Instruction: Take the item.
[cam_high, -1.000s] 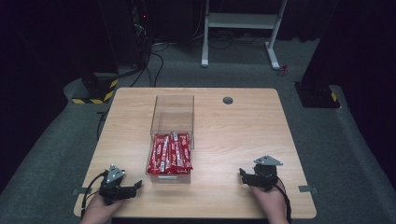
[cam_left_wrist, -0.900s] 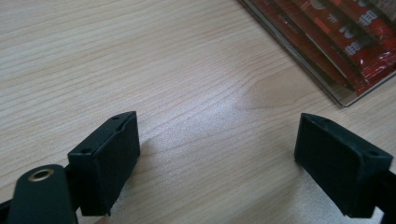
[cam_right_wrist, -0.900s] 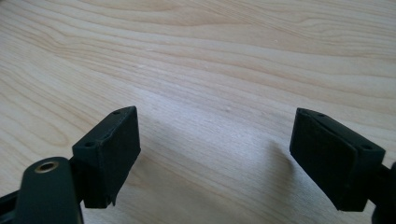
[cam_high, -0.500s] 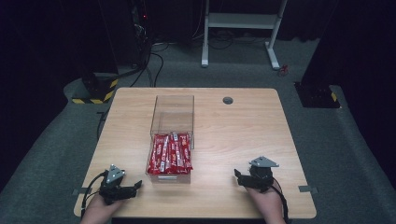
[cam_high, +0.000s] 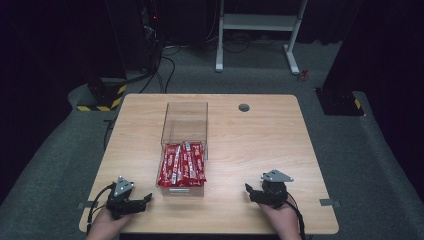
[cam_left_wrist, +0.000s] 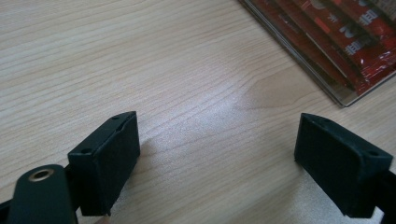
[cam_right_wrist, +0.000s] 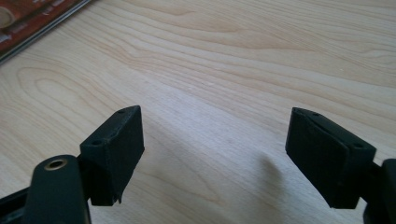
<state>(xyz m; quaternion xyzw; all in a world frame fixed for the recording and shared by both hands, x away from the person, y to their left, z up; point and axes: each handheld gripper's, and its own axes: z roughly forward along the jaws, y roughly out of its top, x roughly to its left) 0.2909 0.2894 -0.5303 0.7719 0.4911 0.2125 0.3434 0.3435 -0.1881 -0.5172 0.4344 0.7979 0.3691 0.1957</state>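
We are holding the left gripper (cam_high: 131, 199) at the near left corner of the table (cam_high: 280, 135), its jaws standing wide apart with nothing between them and pointing toward the clear box (cam_high: 183, 148). In the left gripper view we are looking past the two black jaws at bare wood grain, with a corner of the box and its red packets (cam_left_wrist: 348, 39) showing at the upper right.

We are holding the right gripper (cam_high: 257, 192) near the table's near edge, toward its right corner, and its jaws are likewise spread wide and empty, pointing left toward the box. In the right gripper view the wood is lying bare between the jaws, and an edge of the box is peeking in at the upper left.

The clear box is sitting lengthwise along the middle of the table, between the two grippers and apart from both. The red packets (cam_high: 182, 164) are lying side by side in its near half, while its far half is looking empty. A small round grommet (cam_high: 244, 107) is sitting in the table near the far edge, to the right of the box.
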